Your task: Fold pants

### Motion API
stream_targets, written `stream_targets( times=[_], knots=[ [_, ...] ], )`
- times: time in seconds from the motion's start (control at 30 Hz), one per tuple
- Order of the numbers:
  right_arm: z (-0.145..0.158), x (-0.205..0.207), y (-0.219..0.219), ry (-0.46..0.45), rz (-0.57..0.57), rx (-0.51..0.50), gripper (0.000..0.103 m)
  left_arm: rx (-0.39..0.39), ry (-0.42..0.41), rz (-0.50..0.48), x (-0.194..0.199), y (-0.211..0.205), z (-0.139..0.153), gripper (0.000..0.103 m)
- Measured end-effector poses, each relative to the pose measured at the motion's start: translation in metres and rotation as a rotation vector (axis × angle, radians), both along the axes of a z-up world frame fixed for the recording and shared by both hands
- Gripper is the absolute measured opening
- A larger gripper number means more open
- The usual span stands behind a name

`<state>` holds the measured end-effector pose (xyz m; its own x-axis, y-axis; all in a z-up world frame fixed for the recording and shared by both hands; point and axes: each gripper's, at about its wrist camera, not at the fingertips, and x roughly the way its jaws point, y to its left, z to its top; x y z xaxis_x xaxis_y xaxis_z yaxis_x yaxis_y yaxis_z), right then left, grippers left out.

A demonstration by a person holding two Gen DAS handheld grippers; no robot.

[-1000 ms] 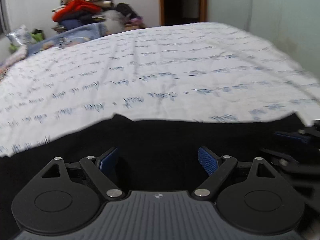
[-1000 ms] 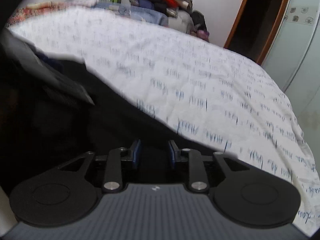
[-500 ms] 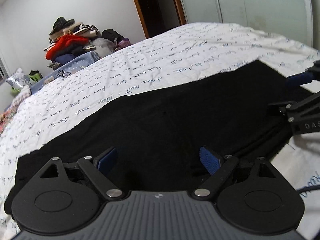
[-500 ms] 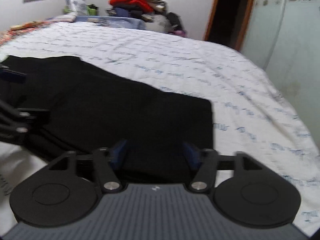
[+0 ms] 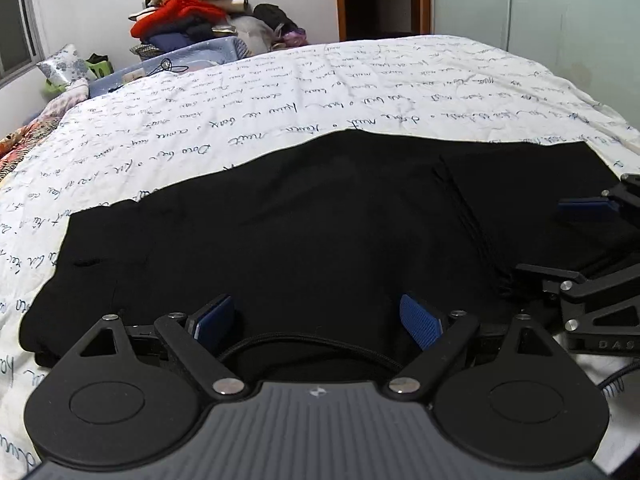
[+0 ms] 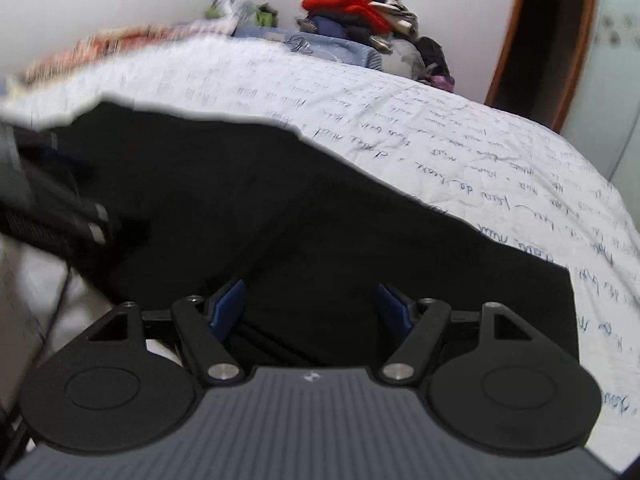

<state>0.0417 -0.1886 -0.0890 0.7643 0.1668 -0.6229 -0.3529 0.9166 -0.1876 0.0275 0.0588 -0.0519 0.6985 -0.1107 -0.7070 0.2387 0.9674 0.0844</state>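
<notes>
The black pants lie flat across the near side of the bed, with a folded layer on their right part. My left gripper is open and empty, low over the near edge of the pants. My right gripper is open and empty over the pants. It also shows at the right edge of the left wrist view. The left gripper appears blurred at the left edge of the right wrist view.
The bed sheet is white with blue handwriting print. A pile of clothes stands at the far side by the wall. A dark doorway and a pale wardrobe are behind the bed. A cable trails at the right.
The right gripper opened from a narrow grip and let go of the pants. Both grippers lowered and pulled back, so the pants now lie spread in front of them.
</notes>
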Motion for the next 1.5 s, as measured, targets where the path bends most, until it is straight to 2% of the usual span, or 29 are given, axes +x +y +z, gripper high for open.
stream_targets(
  times=[0.07, 0.17, 0.3, 0.4, 0.47, 0.5, 0.57, 0.63, 0.73, 0.77, 0.8, 0.9, 1.03, 1.13, 1.23, 1.27, 1.33, 1.43, 1.5],
  knots=[
    [0.007, -0.003, 0.002, 0.0, 0.015, -0.018, 0.07, -0.014, -0.025, 0.021, 0.0, 0.012, 0.005, 0.091],
    [0.023, 0.003, 0.002, -0.026, 0.024, 0.028, 0.072, -0.005, -0.058, 0.131, 0.01, 0.036, 0.01, 0.091],
    [0.039, 0.03, 0.019, -0.081, 0.035, 0.012, 0.072, -0.064, -0.007, 0.244, 0.025, 0.075, 0.011, 0.091],
    [0.048, 0.061, 0.035, -0.108, 0.08, 0.011, 0.067, -0.138, 0.014, 0.289, 0.025, 0.098, 0.013, 0.091],
    [0.051, 0.091, 0.04, -0.077, 0.115, 0.039, 0.055, -0.167, 0.011, 0.295, 0.023, 0.106, 0.015, 0.091],
    [0.05, 0.107, 0.041, -0.042, 0.133, 0.061, 0.052, -0.171, 0.01, 0.293, 0.024, 0.105, 0.016, 0.091],
    [0.045, 0.141, 0.041, 0.038, 0.161, 0.129, 0.04, -0.16, 0.007, 0.276, 0.023, 0.1, 0.014, 0.091],
    [0.036, 0.174, 0.039, 0.123, 0.177, 0.197, 0.04, -0.134, 0.0, 0.256, 0.027, 0.094, 0.012, 0.091],
    [0.019, 0.206, 0.035, 0.194, 0.159, 0.247, 0.038, -0.084, -0.015, 0.215, 0.033, 0.076, 0.008, 0.091],
    [0.013, 0.211, 0.034, 0.213, 0.153, 0.258, 0.02, -0.066, -0.019, 0.196, 0.035, 0.07, 0.007, 0.091],
    [0.008, 0.217, 0.035, 0.225, 0.143, 0.26, 0.013, -0.043, -0.016, 0.178, 0.037, 0.065, 0.005, 0.091],
    [0.003, 0.212, 0.043, 0.183, 0.139, 0.219, 0.007, 0.034, -0.008, 0.151, 0.04, 0.055, -0.008, 0.093],
    [0.006, 0.215, 0.049, 0.122, 0.105, 0.191, 0.004, 0.045, -0.024, 0.128, 0.029, 0.057, -0.009, 0.093],
    [0.016, 0.204, 0.046, 0.074, 0.072, 0.181, 0.006, 0.006, -0.013, 0.145, 0.026, 0.067, -0.006, 0.094],
    [0.036, 0.173, 0.049, 0.009, 0.104, 0.144, 0.016, -0.031, -0.002, 0.174, 0.026, 0.076, -0.003, 0.094],
    [0.039, 0.161, 0.051, 0.003, 0.133, 0.136, 0.028, -0.033, 0.0, 0.175, 0.026, 0.077, -0.003, 0.094],
    [0.039, 0.141, 0.06, 0.008, 0.192, 0.107, 0.043, -0.019, 0.0, 0.171, 0.025, 0.075, -0.004, 0.094],
    [0.015, 0.13, 0.078, 0.065, 0.234, -0.015, 0.055, -0.005, -0.009, 0.173, 0.019, 0.073, -0.002, 0.094],
    [0.002, 0.124, 0.084, 0.039, 0.187, -0.068, 0.065, -0.001, -0.024, 0.182, 0.017, 0.076, 0.003, 0.094]
  ],
)
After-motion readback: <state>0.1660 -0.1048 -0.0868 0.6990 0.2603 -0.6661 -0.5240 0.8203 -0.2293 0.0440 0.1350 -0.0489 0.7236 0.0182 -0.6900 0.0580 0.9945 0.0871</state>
